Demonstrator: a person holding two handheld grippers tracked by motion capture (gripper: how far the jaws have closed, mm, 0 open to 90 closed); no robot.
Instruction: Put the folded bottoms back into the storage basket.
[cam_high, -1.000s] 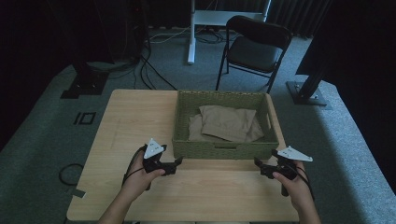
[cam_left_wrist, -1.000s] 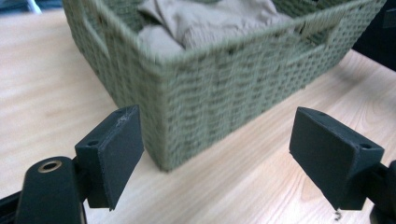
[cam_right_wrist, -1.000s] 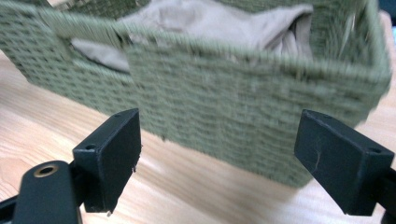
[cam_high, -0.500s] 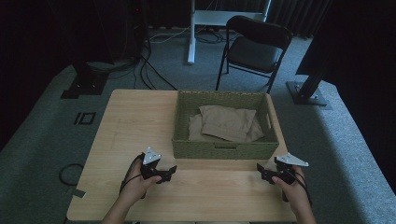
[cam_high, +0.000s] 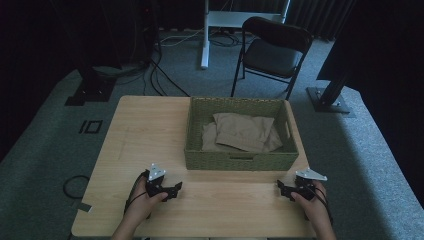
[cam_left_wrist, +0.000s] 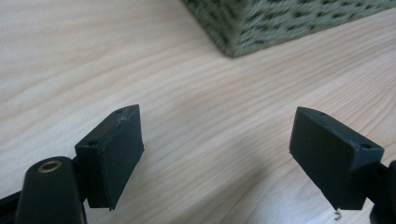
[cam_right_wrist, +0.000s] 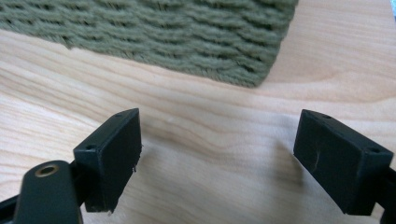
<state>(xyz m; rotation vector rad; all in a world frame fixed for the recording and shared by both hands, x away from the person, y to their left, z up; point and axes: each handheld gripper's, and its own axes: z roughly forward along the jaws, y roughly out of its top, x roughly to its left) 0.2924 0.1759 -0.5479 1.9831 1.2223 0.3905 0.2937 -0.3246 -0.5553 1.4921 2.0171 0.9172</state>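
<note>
We judge the folded cloth (cam_high: 243, 132) in the basket (cam_high: 235, 161) soft and light — pinch an edge; both grippers (cam_high: 172, 190) (cam_high: 281, 189) hang spread, empty.

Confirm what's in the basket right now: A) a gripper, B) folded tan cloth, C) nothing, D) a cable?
B: folded tan cloth lies inside the basket, while both grippers sit on the table in front of it.
</note>
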